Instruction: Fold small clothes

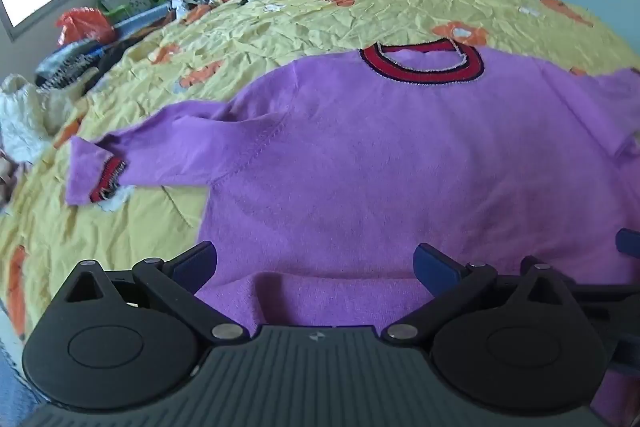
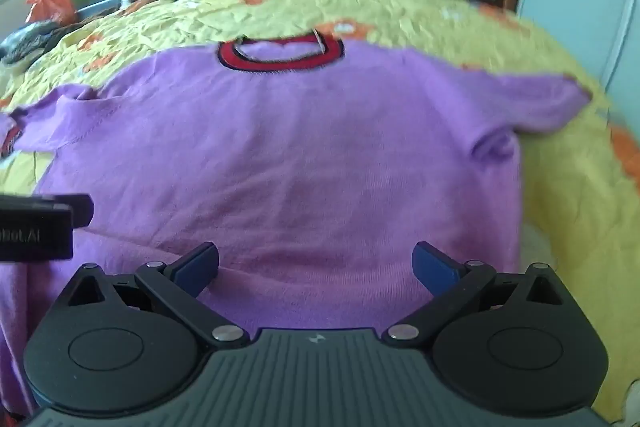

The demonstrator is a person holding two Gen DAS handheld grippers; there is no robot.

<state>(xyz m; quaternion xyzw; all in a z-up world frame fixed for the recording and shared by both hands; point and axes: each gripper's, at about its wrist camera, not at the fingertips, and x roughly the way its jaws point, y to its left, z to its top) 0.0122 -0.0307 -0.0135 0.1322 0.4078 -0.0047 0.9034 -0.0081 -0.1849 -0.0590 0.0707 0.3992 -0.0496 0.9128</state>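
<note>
Purple sweater (image 1: 360, 155) lies flat on the yellow bedspread (image 1: 280, 23), sleeves out, ready for folding. Left gripper (image 1: 316, 263) and right gripper (image 2: 316, 263) hang wide apart over its hem, probably gripping nothing.

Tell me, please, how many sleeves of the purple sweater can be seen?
2. One sleeve lies stretched to the left, its cuff turned back; the other sleeve lies on the right, its end bunched up.

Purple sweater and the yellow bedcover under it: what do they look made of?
Sweater: seemingly a soft, fuzzy knit, matte, with a stitched shoulder seam and a ribbed red collar; wool or acrylic cannot be told. Bedcover: thin woven cloth, probably cotton, matte, finely creased all over, printed with orange flowers.
</note>
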